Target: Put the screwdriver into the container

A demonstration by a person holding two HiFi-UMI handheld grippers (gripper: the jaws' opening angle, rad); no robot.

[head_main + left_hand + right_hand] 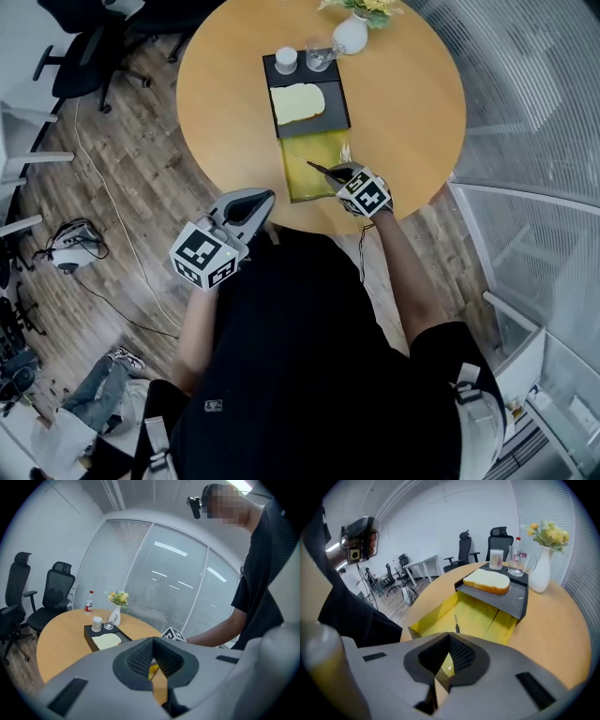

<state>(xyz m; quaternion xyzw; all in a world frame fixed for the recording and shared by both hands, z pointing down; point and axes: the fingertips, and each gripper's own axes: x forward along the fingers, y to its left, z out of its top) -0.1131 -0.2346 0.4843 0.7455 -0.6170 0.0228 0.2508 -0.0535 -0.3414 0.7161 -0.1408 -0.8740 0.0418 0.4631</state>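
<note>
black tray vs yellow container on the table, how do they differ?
Colour: the tray is black, the container yellow. Load: the tray carries bread, a cup and a glass; the container shows only the screwdriver. Place: the tray lies farther out, its near end over the container's far end. Both are rectangular, on the round table.
</note>
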